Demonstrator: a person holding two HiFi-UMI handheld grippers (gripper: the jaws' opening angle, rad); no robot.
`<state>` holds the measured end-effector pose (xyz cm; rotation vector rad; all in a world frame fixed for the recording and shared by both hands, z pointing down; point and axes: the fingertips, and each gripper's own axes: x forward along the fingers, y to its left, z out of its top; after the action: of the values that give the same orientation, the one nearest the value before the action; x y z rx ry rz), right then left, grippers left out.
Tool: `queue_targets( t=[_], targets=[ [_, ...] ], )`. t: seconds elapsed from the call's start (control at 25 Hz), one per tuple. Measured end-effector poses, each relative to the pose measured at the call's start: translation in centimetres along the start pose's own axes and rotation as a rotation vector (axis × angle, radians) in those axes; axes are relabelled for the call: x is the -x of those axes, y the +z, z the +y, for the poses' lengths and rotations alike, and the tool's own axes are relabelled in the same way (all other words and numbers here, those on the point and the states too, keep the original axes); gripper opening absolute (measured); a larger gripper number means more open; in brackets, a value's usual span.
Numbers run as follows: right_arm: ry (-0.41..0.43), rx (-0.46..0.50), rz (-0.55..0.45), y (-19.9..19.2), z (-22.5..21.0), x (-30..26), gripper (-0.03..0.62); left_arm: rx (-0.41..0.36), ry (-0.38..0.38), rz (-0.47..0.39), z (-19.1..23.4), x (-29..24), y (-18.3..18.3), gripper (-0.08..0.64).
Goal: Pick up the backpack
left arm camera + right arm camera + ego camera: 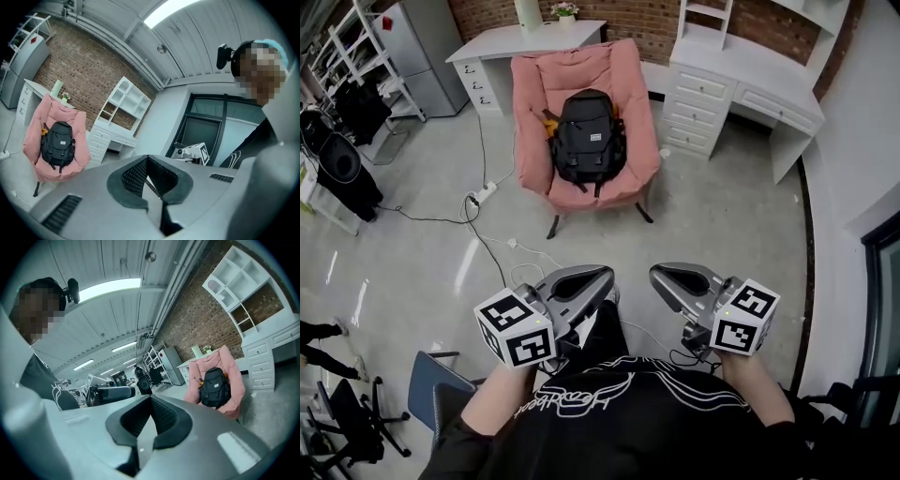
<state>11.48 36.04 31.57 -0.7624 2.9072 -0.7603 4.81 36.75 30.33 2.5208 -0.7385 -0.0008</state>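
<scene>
A black backpack (587, 137) leans upright on a pink padded chair (534, 103) across the floor, well away from me. It also shows in the left gripper view as a small backpack (57, 142) and in the right gripper view as a backpack (214, 386). My left gripper (602, 278) and right gripper (661, 276) are held close to my chest, side by side, both shut and empty. Each points roughly level toward the chair.
White desks (525, 39) and a drawer unit (703, 98) stand behind and right of the chair against a brick wall. A power strip and cables (483, 197) trail over the floor to its left. Office chairs (342, 422) and shelving (366, 56) line the left side.
</scene>
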Motion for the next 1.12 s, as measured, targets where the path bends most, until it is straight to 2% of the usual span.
queue_targets(
  t=[0.16, 0.32, 0.6, 0.8, 0.88, 1.12],
  targets=[
    [-0.017, -0.021, 0.006, 1.7, -3.9, -3.1, 0.006, -0.001, -0.01, 0.017, 4.3, -2.4, 2.3, 0.002],
    [-0.032, -0.049, 0.031, 3.7, -8.3, -7.1, 0.006, 0.029, -0.013, 0.026, 9.8, -4.4, 5.1, 0.002],
    [-0.033, -0.089, 0.074, 8.4, -17.8, -15.6, 0.006, 0.082, 0.011, 0.043, 22.1, -8.4, 10.3, 0.002],
    [-0.027, -0.104, 0.068, 11.7, -24.2, -21.4, 0.006, 0.124, 0.027, 0.05, 30.6, -10.5, 13.5, 0.002],
    [-0.025, -0.108, 0.065, 12.3, -25.9, -22.8, 0.014, 0.144, 0.021, 0.051, 32.9, -11.2, 14.7, 0.002],
    [-0.033, -0.118, 0.086, 12.4, -29.5, -25.0, 0.058, 0.155, 0.086, 0.056, 38.6, -12.1, 15.7, 0.011]
  ],
)
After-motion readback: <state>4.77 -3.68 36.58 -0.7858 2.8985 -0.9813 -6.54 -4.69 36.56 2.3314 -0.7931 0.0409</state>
